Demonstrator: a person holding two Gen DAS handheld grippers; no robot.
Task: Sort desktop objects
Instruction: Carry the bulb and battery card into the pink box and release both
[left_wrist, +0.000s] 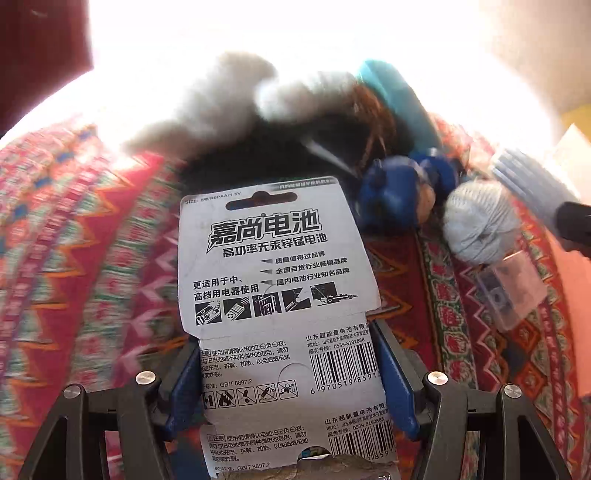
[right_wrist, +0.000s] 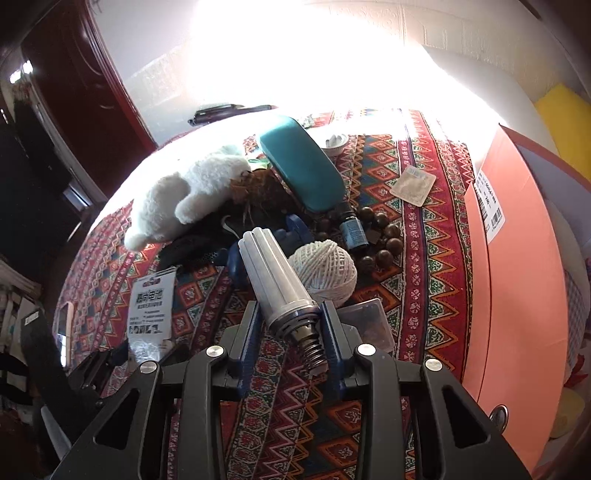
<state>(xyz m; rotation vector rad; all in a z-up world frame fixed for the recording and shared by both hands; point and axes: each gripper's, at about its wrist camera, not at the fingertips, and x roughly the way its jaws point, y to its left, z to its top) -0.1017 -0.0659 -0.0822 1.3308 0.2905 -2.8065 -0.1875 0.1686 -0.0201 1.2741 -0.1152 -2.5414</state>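
My left gripper (left_wrist: 284, 334) is shut on a white battery card (left_wrist: 273, 258) printed with black Chinese text, held above the patterned cloth (left_wrist: 92, 258). In the right wrist view the same battery card (right_wrist: 151, 306) shows at lower left with the left gripper (right_wrist: 110, 358) behind it. My right gripper (right_wrist: 290, 312) is shut on the base of a silver ribbed cylinder (right_wrist: 273, 269) with a spring end, pointing away toward the pile. That silver cylinder (left_wrist: 532, 181) appears blurred at the right of the left wrist view.
On the cloth (right_wrist: 424, 277) lie a white plush toy (right_wrist: 184, 195), teal case (right_wrist: 303, 162), twine ball (right_wrist: 325, 269), blue bottle (right_wrist: 352, 229), brown beads (right_wrist: 384, 236), clear box (right_wrist: 369, 321) and sachet (right_wrist: 413, 184). An orange box (right_wrist: 517, 258) borders the right.
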